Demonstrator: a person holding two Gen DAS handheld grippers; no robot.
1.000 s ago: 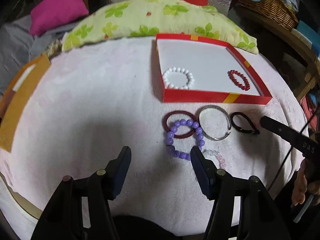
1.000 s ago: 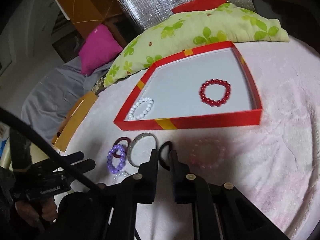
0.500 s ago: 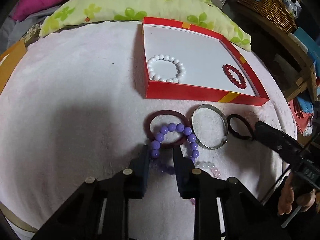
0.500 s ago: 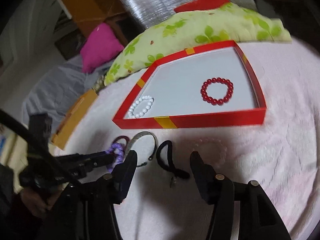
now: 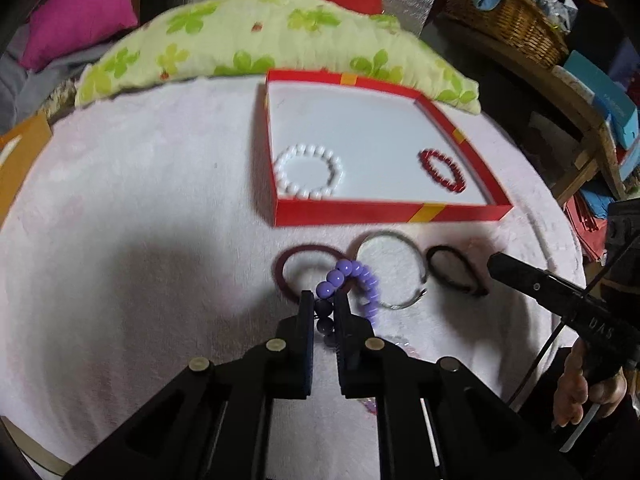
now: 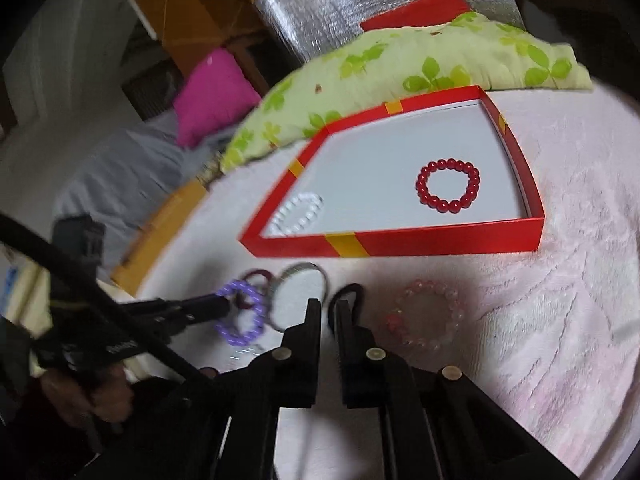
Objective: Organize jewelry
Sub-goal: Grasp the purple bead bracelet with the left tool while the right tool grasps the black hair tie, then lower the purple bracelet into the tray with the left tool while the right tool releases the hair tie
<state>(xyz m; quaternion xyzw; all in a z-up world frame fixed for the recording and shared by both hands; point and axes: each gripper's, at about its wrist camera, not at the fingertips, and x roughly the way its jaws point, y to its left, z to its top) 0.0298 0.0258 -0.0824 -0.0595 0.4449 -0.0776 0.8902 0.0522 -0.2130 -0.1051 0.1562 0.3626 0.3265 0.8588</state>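
My left gripper point(image 5: 323, 300) is shut on the purple bead bracelet point(image 5: 352, 276) and lifts it off the white cloth; it also shows in the right wrist view point(image 6: 240, 312). My right gripper point(image 6: 327, 308) is shut on the black hair tie point(image 6: 346, 294), which lies right of the silver bangle point(image 5: 390, 268). The dark red ring point(image 5: 304, 268) lies left of the bangle. The red tray point(image 5: 384, 214) holds a white bead bracelet point(image 5: 310, 176) and a red bead bracelet point(image 5: 442, 170). A clear pink bracelet point(image 6: 428, 316) lies to the right of my right gripper.
A green floral pillow point(image 5: 260, 36) lies behind the tray. A pink cushion point(image 5: 80, 8) is at the back left, a wicker basket point(image 5: 508, 28) at the back right. An orange box point(image 5: 20, 152) sits at the left edge.
My left gripper has closed on the purple bracelet and raised it. My right gripper, open half a second ago, has shut on the black hair tie.
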